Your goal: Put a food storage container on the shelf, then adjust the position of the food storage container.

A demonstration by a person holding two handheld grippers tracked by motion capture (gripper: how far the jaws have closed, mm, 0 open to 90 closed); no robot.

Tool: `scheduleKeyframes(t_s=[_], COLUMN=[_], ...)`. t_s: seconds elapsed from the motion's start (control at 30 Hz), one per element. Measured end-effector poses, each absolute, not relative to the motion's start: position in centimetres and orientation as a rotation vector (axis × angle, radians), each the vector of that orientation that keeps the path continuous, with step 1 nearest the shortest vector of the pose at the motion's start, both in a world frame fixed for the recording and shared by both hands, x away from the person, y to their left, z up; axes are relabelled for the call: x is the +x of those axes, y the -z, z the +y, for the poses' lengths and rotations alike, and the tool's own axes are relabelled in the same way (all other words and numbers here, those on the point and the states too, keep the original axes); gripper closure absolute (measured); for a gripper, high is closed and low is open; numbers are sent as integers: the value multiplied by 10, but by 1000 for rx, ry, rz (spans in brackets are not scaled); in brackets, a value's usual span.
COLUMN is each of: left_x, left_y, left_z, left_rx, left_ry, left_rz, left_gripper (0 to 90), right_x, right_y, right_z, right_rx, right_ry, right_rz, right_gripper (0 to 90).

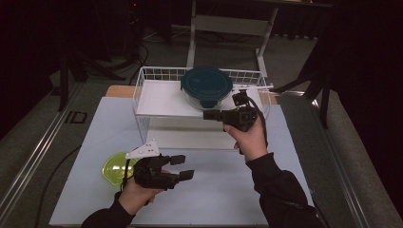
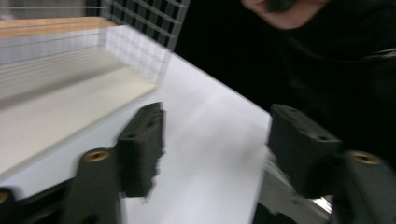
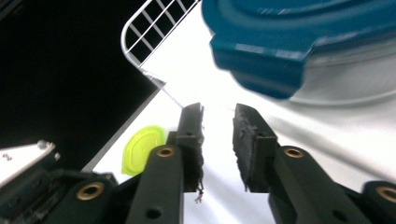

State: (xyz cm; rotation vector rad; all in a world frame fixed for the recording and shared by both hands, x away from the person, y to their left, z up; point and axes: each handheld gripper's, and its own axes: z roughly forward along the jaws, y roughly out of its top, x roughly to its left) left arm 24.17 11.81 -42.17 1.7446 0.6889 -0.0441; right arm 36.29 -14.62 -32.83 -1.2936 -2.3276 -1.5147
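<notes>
Lime-green lid at left, teal-lidded container on the rack shelf at right

Lime-green lid (image 1: pixel 114 167) lies flat on the surface (image 1: pixel 218 190), just beside the left gripper (image 1: pixel 182 167), whose fingers (image 2: pixel 142 144) stand wide apart and hold nothing. Farther right, the right gripper (image 1: pixel 209 115) points at the glass container (image 1: pixel 206 88) with its teal cover, which sits on the upper shelf of the white wire rack (image 1: pixel 142 90); its fingers (image 3: pixel 191 135) are parted by a narrow gap, empty, just short of the cover's tab. Judged step: approach to the container. The operator should widen the fingers before closing in, align them level with the tab, and keep the left gripper clear of the rack frame.
</notes>
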Motion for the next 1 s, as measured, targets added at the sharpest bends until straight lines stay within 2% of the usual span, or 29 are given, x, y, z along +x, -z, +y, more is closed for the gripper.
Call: scheduleKeyframes(t_s=[0.07, 0.27, 0.3, 0.37, 0.4, 0.47, 0.67, 0.77, 0.83, 0.87, 0.97, 1.0], left_x=[240, 233, 232, 230, 229, 226, 222, 221, 221, 220, 219, 219], left_y=[420, 414, 414, 412, 411, 409, 406, 407, 408, 409, 413, 417], left_z=[120, 123, 125, 132, 136, 145, 180, 194, 207, 215, 233, 246], left_rx=[1750, 1829, 1829, 1830, 1830, 1818, 1824, 1825, 1814, 1804, 1789, 1795], left_ry=[47, -44, -39, -55, -68, -85, -189, -229, -259, -270, -296, -328], left_rz=[665, 654, 658, 669, 677, 672, 696, 724, 746, 762, 781, 808], left_gripper=[294, 27, 8, 8, 8, 9, 141, 159, 228, 231, 348, 422], right_x=[353, 324, 320, 311, 307, 298, 273, 264, 257, 254, 244, 238], right_y=[330, 336, 338, 342, 344, 348, 357, 360, 362, 363, 369, 372], right_z=[-147, -155, -158, -165, -167, -175, -195, -204, -210, -212, -217, -219], right_rx=[-1257, -1181, -1179, -1130, -1105, -1076, -1073, -1079, -1082, -1081, -1082, -1084], right_ry=[1536, 1616, 1634, 1686, 1695, 1709, 1744, 1765, 1782, 1785, 1791, 1789], right_rz=[-2356, -2393, -2388, -2387, -2390, -2388, -2423, -2403, -2405, -2408, -2432, -2453], right_gripper=[610, 356, 334, 210, 177, 159, 141, 141, 141, 141, 142, 142])
